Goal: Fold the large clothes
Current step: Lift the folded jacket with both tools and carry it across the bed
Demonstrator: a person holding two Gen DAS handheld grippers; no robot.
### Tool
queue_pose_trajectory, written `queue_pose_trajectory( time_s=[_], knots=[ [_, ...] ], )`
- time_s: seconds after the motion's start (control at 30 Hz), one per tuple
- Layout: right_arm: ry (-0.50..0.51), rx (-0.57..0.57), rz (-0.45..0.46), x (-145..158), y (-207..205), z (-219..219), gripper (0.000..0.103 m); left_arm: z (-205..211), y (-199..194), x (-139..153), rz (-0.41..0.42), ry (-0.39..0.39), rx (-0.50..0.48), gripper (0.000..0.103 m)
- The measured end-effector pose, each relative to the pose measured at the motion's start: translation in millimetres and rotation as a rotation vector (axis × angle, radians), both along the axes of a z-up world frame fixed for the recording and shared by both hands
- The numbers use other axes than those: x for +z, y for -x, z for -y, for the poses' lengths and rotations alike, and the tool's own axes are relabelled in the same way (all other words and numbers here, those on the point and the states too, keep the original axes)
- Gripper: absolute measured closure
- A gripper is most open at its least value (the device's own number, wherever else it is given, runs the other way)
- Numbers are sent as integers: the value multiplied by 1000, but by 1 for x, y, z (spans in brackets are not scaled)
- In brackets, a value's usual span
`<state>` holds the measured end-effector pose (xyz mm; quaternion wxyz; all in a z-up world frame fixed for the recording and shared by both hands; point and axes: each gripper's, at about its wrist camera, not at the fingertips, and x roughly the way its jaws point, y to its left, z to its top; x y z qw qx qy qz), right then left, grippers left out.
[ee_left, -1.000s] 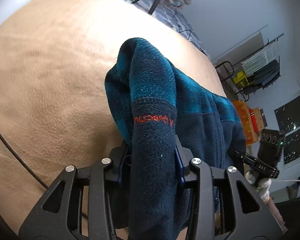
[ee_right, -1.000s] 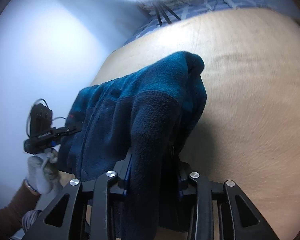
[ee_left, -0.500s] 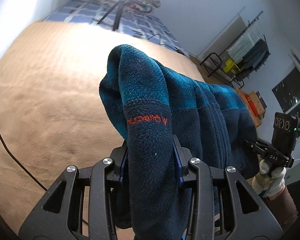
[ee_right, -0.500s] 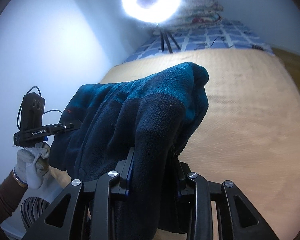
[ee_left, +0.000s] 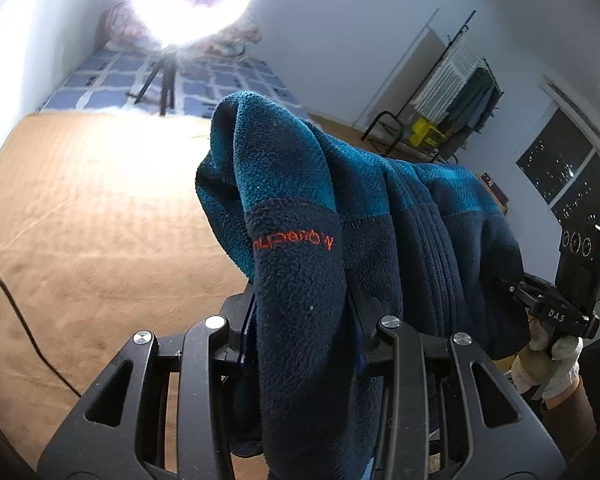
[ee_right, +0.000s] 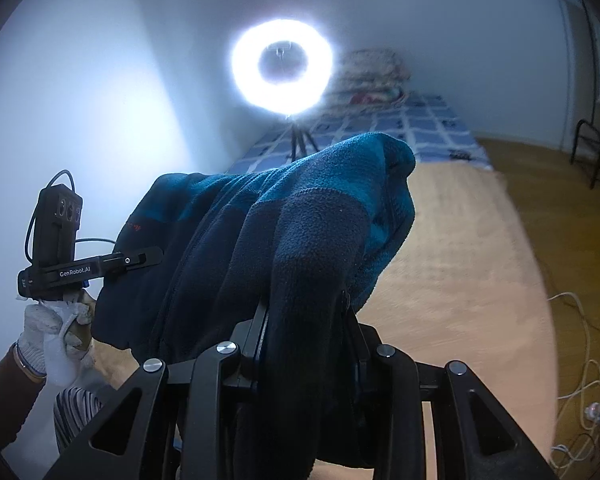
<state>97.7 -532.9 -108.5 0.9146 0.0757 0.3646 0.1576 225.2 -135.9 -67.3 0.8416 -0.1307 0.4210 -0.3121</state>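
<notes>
Beneath both tools spreads a tan, short-piled bed cover [ee_left: 80, 220]. Nearest, the left gripper [ee_left: 302, 312] and right gripper [ee_right: 304, 320] each clamp a thick bunch of the navy-and-teal fleece jacket [ee_left: 380, 216], raised between them, probably to shake it flat for laying out. Beyond, a glaring ring light [ee_right: 282, 68] on its tripod.
</notes>
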Motion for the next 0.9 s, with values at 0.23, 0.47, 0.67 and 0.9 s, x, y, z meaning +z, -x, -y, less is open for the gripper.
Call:
queue_pose_trajectory(
  time_s=[0.23,0.47,0.67,0.9],
  knots=[
    [11,-24,41,20,4,26,72,33,-8,16,16,-9,-24,67],
    [4,-23,29,6,-33,62,72,87,-46,9,30,-69,-40,67],
    [-28,-71,23,-11,-81,94,72,130,-109,-9,43,-88,-90,67],
    [-42,-134,8,-38,-153,135,72,183,-189,-43,61,-88,-131,67]
  ],
)
